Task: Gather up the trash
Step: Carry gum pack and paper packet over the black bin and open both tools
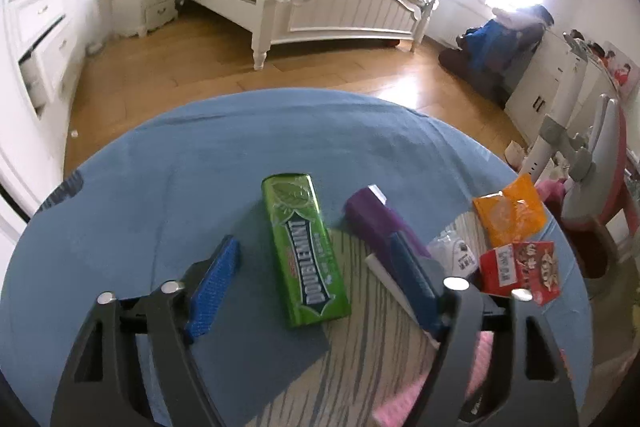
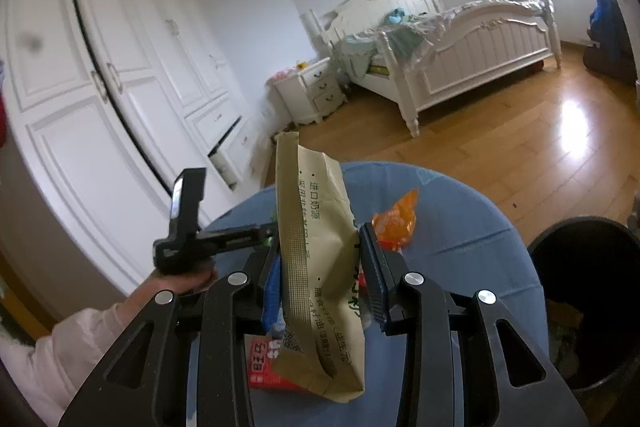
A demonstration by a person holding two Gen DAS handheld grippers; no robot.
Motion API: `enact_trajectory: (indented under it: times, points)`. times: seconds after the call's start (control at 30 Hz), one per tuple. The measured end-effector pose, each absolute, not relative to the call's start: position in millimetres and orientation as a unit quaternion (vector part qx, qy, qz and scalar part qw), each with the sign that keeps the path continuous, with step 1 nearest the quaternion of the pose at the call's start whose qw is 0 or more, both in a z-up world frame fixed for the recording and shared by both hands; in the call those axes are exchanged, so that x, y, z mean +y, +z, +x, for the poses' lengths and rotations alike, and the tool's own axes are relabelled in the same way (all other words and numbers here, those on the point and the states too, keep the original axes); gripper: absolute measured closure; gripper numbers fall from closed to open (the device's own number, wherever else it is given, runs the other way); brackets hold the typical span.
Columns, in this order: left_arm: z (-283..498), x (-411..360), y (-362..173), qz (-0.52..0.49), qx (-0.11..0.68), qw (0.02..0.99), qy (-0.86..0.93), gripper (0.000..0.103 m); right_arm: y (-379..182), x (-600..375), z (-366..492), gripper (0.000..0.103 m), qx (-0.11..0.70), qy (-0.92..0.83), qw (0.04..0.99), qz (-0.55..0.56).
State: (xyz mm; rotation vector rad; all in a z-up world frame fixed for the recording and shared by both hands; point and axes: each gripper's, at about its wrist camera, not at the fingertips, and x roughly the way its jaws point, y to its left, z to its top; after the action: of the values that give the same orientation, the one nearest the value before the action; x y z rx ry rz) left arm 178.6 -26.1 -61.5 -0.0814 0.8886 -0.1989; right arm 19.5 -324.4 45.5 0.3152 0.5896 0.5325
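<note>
The right tongs (image 2: 320, 283) pinch a tan paper pouch (image 2: 316, 267) upright above the blue-clothed surface (image 2: 460, 227), near the black bin (image 2: 588, 267); it looks light, crushable, best held mid-body. The left tongs (image 1: 316, 283) stand wide around the green Doublemint gum pack (image 1: 306, 251), flat, glossy, likely slippery, to be taken across its narrow sides.

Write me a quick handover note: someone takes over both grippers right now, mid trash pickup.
Right gripper: shut on the tan paper bag, lifted over the blue table.
Left gripper: open, fingers either side of the green gum pack, not gripping.
Black bin stands to the right of the table, some trash inside.
Left: drop the bag in, then gum pack, purple box, orange wrapper, red packet.
</note>
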Motion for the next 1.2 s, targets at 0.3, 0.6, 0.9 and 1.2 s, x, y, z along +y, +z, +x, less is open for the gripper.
enact_trajectory:
  times: [0.3, 0.6, 0.9, 1.2]
  points:
    - [161, -6, -48, -0.063, 0.413, 0.902, -0.107, 0.071, 42, -318, 28, 0.067, 0.286, 0.263, 0.908, 0.159]
    - [107, -94, 43, -0.07, 0.309, 0.916, -0.247, 0.071, 66, -357, 27, 0.067, 0.218, 0.199, 0.942, 0.163]
    - [109, -220, 50, -0.057, 0.309, 0.876, -0.366, 0.071, 65, -437, 13, 0.067, 0.178, 0.036, 0.976, 0.118]
    - [115, -303, 16, -0.042, 0.349, 0.839, -0.416, 0.071, 24, -500, 22, 0.067, 0.202, -0.044, 0.972, 0.109]
